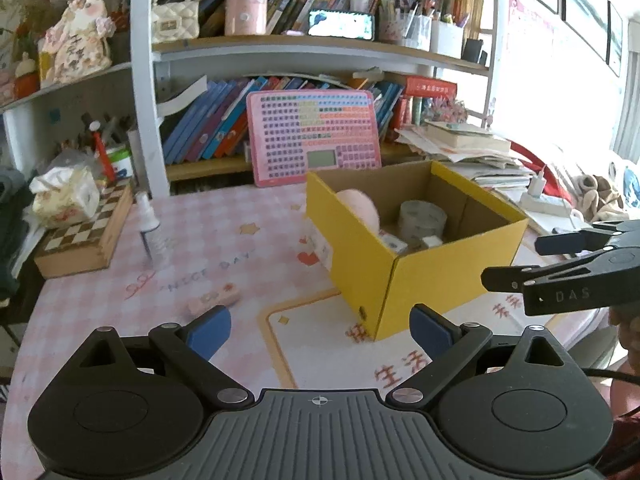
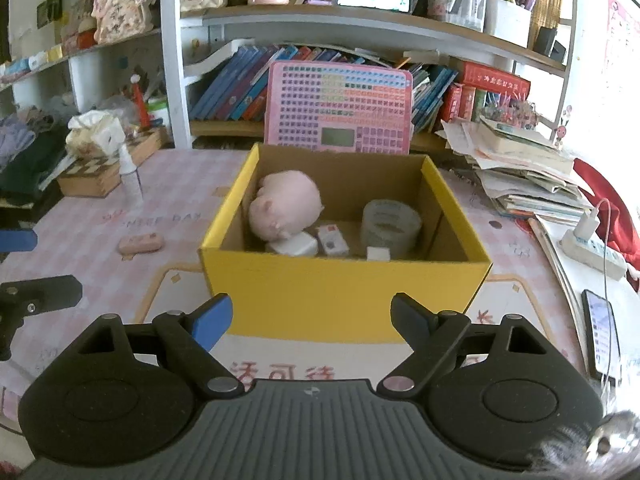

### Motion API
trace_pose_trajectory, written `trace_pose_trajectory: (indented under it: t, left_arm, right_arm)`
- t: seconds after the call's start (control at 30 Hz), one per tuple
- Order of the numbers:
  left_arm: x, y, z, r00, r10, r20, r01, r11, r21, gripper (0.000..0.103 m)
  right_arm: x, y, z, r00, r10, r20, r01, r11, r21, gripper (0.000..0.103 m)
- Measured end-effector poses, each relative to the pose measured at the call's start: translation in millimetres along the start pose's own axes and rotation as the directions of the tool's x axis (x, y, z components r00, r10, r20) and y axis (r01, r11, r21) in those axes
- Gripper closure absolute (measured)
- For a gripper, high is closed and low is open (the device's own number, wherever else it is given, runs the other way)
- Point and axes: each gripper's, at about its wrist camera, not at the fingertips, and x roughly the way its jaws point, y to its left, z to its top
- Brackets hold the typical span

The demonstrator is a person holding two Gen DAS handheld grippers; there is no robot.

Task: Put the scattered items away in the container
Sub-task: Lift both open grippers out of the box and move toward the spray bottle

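Both tongs stand wide open and hold nothing: the left tongs (image 1: 320,330) hang over the bench (image 1: 224,240) just left of the box's near corner, and the right tongs (image 2: 311,320) face the box's (image 2: 344,292) yellow front wall square on. The box sits mid-bench with its top open, and in it lie a pink plush (image 2: 286,210), a tape roll (image 2: 391,226) and a few small white pieces. Two things seem left outside: a small pink case (image 1: 214,300) lying flat on the bench, just ahead of the left tongs' left pad, and a spray bottle (image 1: 150,224) standing upright farther back, near the chessboard box (image 1: 86,236). The case looks like the next job, and it falls to the left tongs, being close to them. To do it well, bring the pads down over the case's short width, not along its length, and keep them low so they close on its sides without skidding over the top. The case is low and flat, so the pads may scrape the bench; go in steeply. Lift clear of the box's rim before crossing, and let go over the free floor between plush and tape. Hold the right tongs back, since the two pairs are close together by the box.
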Motion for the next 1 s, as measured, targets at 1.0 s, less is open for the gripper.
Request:
trace_pose_trajectory:
  t: [1.0]
  left_arm:
    - [-29,74,-46,0.987,0.107,-0.121,-0.106,0.994,0.008,0.005]
  right_arm:
    - [19,123,-14,0.986,0.117,-0.12,-0.13,0.985,-0.112,0.012]
